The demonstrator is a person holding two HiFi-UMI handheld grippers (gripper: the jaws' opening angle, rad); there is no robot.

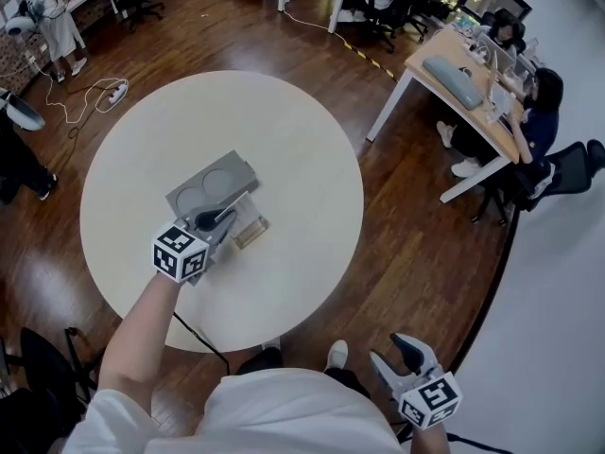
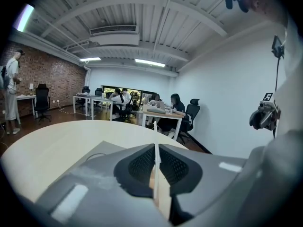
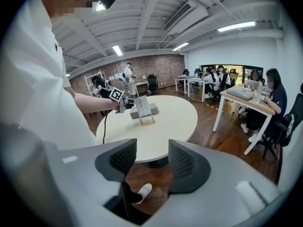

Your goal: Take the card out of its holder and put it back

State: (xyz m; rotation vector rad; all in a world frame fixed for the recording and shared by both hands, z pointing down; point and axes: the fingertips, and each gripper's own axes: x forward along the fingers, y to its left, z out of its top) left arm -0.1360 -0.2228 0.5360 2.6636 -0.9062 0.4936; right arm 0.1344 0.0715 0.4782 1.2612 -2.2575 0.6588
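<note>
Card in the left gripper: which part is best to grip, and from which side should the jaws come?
Best by the side edge nearest the person, pads on the two flat faces of the card, coming from the person's side, as the left gripper does now. The card is thin and upright, so only the faces offer grip, and the bottom edge is free for the holder.

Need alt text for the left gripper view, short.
The left gripper has its fingers closed on a thin white card, seen edge-on, with a round white table beyond. Farther back, an open office with people seated at desks.
</note>
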